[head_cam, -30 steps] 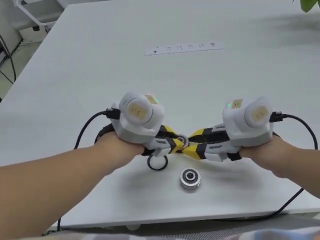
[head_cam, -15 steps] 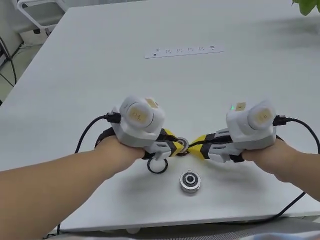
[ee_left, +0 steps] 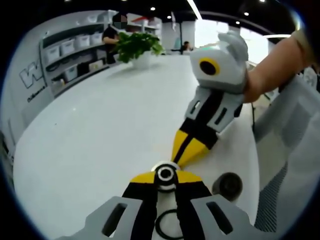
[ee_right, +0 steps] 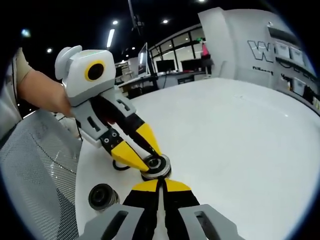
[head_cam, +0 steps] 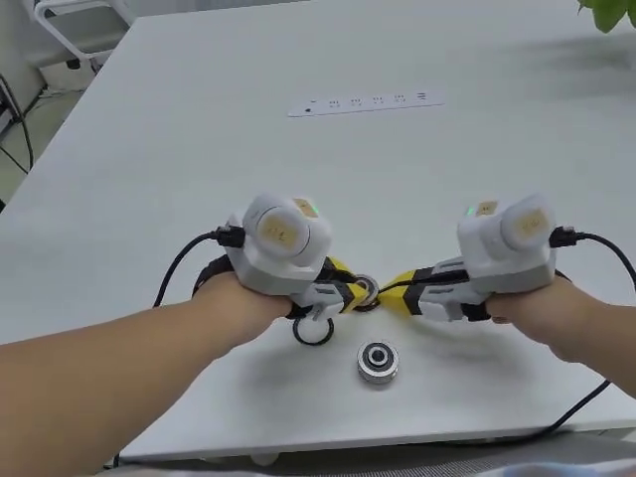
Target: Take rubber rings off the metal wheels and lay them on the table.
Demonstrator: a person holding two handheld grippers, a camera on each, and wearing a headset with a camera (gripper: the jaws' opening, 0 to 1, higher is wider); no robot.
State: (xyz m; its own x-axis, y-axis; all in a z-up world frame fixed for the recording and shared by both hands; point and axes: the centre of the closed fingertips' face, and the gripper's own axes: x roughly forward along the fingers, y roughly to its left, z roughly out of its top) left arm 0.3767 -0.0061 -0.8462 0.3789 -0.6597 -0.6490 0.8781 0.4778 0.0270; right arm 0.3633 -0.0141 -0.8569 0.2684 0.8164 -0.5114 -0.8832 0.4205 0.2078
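- Head view takes in the white bench [head_cam: 199,119], which runs well away from the person; everything being handled sits close to its near edge.
- Forearms and hands come in from both lower corners, each hand wrapped round a white gripper body with a black cable trailing behind it.
- Left gripper [head_cam: 348,290] points inward from the left. Its yellow-tipped jaws are clamped on the held wheel [head_cam: 364,289], one jaw on each side, keeping it just above the bench.
- Right gripper [head_cam: 396,296] points inward from the right to meet it. In the right gripper view its jaws are drawn together with barely a slit between them, and the yellow tips press against the near rim of the held wheel. I cannot tell whether they pinch anything there.
- A white power strip [head_cam: 366,100] lies flat on the far part of the bench, well apart from the work.
- Green plant leaves [head_cam: 611,12] poke in at the far right corner.
- The held wheel is a small metal disc with a bright hub and a dark band round its rim.
- The loose wheel [head_cam: 378,360] lies flat on the bench, just in front of the two grippers and nearer the person.
- A black rubber ring [head_cam: 314,343] lies flat on the bench under the left gripper, just left of the loose wheel and not touching it.
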